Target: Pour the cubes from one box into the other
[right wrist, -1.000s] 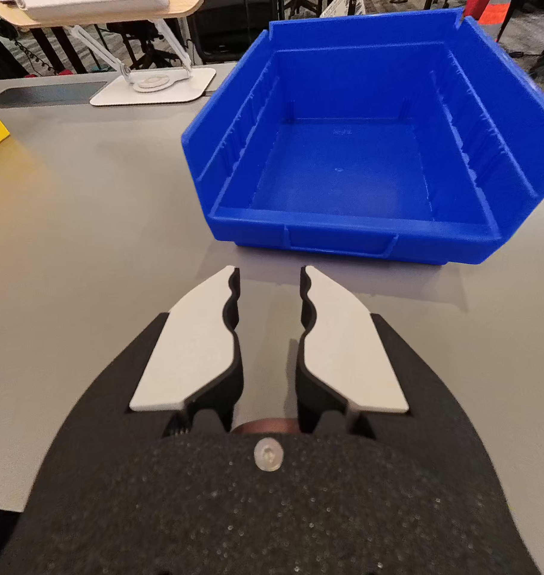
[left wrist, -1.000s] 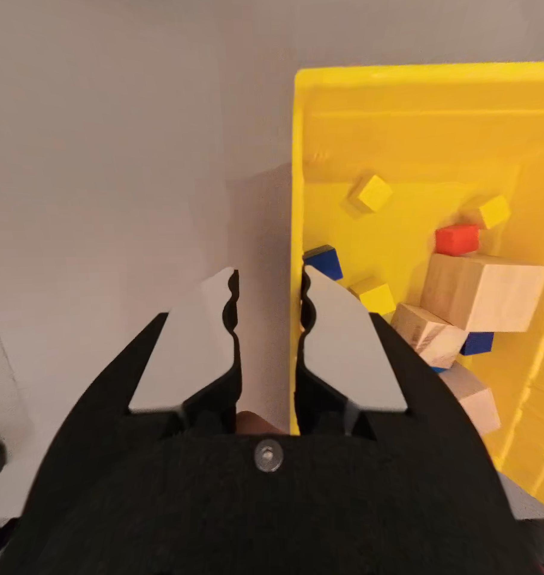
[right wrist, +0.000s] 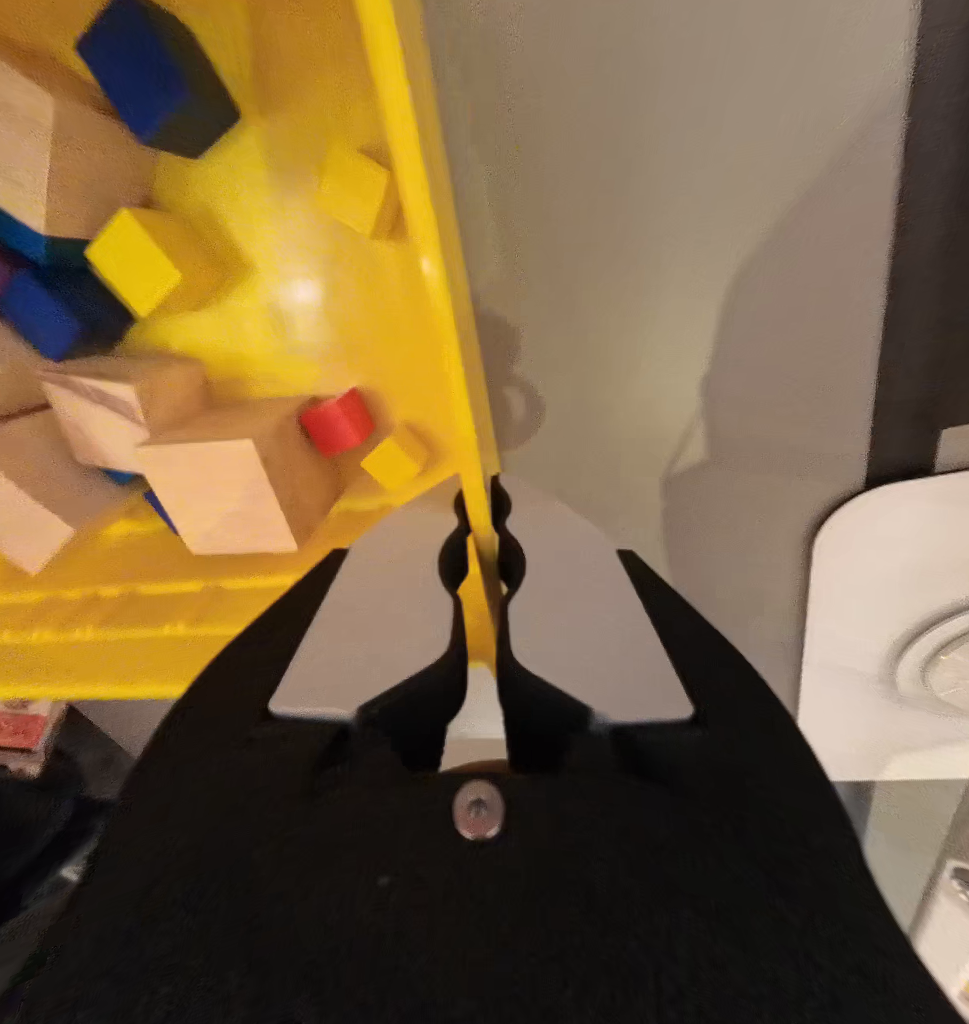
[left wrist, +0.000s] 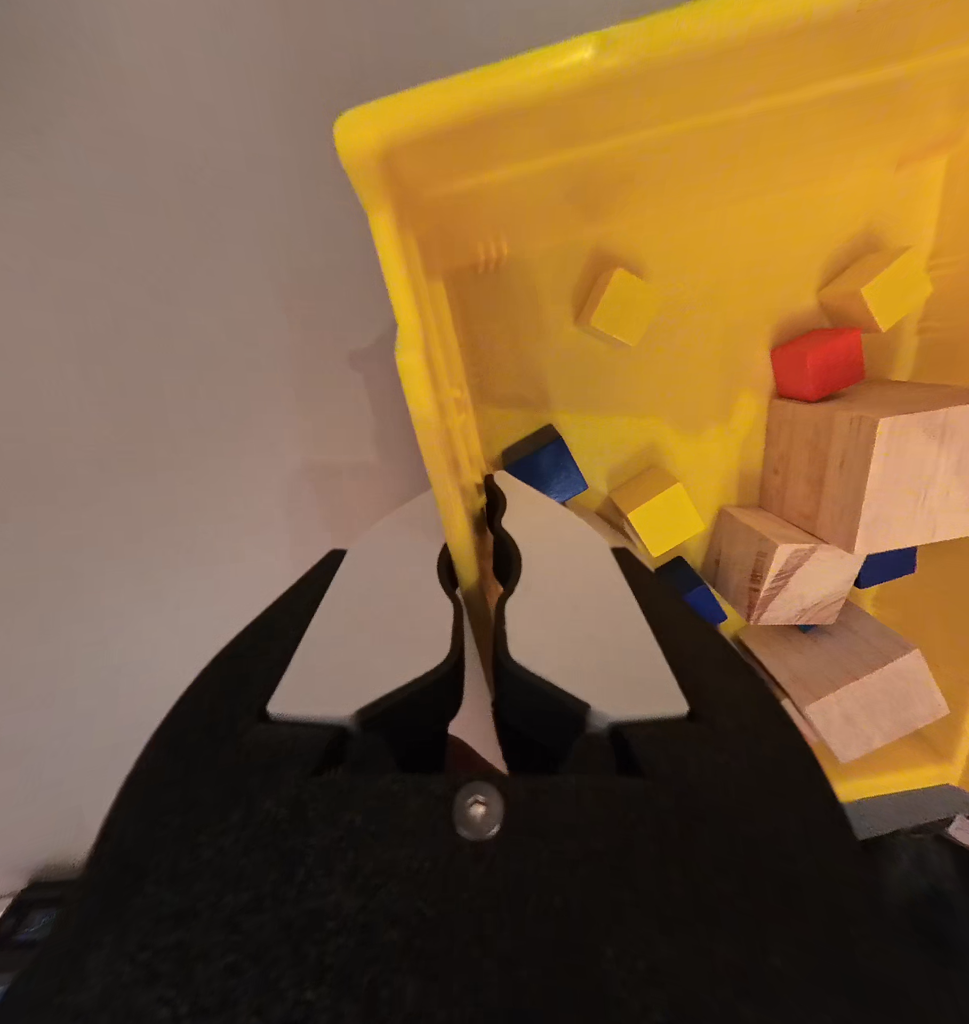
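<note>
Clamping yellow box [left wrist: 665,166] wall: left hand-held gripper [left wrist: 473,532].

Tilted yellow box [left wrist: 665,166] with cubes [left wrist: 886,471]

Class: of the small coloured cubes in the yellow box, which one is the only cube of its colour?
The red cube, resting against the large wooden block; the other small cubes are yellow or blue, several each.

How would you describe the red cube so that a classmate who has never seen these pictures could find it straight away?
Start with the yellow box, gripped by one wall in each gripper. Inside it, find the biggest pale wooden block. The red cube rests against that block's edge, below a small yellow cube; it is the only red piece visible among yellow, blue and bare wood.
</note>
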Motion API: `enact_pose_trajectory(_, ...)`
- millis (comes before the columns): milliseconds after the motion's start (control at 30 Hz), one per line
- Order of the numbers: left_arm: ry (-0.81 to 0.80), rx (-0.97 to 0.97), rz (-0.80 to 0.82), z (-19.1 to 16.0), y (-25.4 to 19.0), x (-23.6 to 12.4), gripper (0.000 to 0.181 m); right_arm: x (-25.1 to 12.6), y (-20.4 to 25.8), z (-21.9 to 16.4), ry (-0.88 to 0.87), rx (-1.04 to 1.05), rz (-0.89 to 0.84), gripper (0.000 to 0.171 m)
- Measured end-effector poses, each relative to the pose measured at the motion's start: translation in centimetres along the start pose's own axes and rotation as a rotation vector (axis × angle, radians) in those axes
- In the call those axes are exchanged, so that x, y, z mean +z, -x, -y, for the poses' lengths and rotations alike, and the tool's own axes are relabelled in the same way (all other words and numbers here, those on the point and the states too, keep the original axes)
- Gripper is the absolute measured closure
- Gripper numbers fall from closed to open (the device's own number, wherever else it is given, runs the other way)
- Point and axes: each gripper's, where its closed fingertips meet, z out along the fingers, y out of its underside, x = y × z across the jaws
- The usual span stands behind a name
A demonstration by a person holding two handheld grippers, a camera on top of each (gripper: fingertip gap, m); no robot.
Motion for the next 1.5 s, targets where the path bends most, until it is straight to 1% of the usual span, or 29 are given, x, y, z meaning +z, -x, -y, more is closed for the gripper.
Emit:
enact_pose_trajectory(67, 0.0, 0.032, 0.009, 0.1, -0.2, 0.1, 0.177, 0.1, -0.1, -0.2, -0.003, -0.027, -0.037, 0.167)
enact_pose_trajectory(100, -0.008, 0.041, -0.006, 0.2, -0.6, 0.1, 0.177, 0.1, 0.1, -0.9, 0.019, -0.044, -0.044, 0.168)
enact_pose_trajectory(200, -0.023, 0.117, -0.017, 0.8, -3.1, 0.2, 0.178, 0.1, 1.4, -4.7, 0.079, -0.12, 0.002, 0.168)
enact_pose_trajectory(267, -0.04, 0.172, 0.017, 1.7, -5.0, -0.2, 0.178, -0.2, 1.5, -7.1, 0.018, -0.05, 0.03, 0.168)
enact_pose_trajectory(333, -0.055, 0.238, 0.014, 2.9, -7.7, -0.9, 0.178, -0.9, 1.4, -10.0, -0.048, 0.027, 0.063, 0.168)
enact_pose_trajectory(467, -0.02, 0.378, 0.032, 5.7, -14.8, -2.4, 0.177, -3.3, 0.5, -17.5, -0.055, 0.16, 0.059, 0.168)
enact_pose_trajectory(600, -0.073, 0.468, 0.012, 10.5, -22.6, -5.1, 0.178, -8.3, -0.7, -25.7, -0.068, 0.25, 0.016, 0.167)
enact_pose_trajectory(700, -0.132, 0.534, -0.002, 14.9, -29.0, -8.2, 0.178, -13.3, -2.0, -32.0, -0.091, 0.311, -0.054, 0.167)
enact_pose_trajectory(867, -0.232, 0.663, 0.019, 22.6, -40.8, -13.4, 0.178, -21.0, -5.3, -43.6, -0.137, 0.468, -0.19, 0.167)
enact_pose_trajectory(1033, -0.311, 0.783, -0.017, 29.5, -52.5, -16.7, 0.178, -27.0, -8.9, -55.2, -0.197, 0.612, -0.303, 0.167)
enact_pose_trajectory(1133, -0.37, 0.825, -0.007, 32.9, -58.0, -17.5, 0.177, -29.1, -11.3, -60.6, -0.236, 0.68, -0.383, 0.167)
enact_pose_trajectory(1233, -0.458, 0.82, 0.037, 35.8, -61.1, -17.3, 0.177, -29.6, -13.7, -63.8, -0.292, 0.709, -0.508, 0.167)
enact_pose_trajectory(1333, -0.56, 0.824, 0.107, 37.7, -62.4, -16.5, 0.177, -29.1, -15.5, -65.2, -0.326, 0.676, -0.651, 0.167)
enact_pose_trajectory(1400, -0.616, 0.835, 0.152, 38.1, -62.7, -16.0, 0.177, -28.8, -16.3, -65.7, -0.357, 0.675, -0.749, 0.166)
enact_pose_trajectory(1500, -0.697, 0.834, 0.175, 37.8, -62.9, -15.5, 0.177, -28.2, -16.3, -65.8, -0.437, 0.685, -0.886, 0.166)
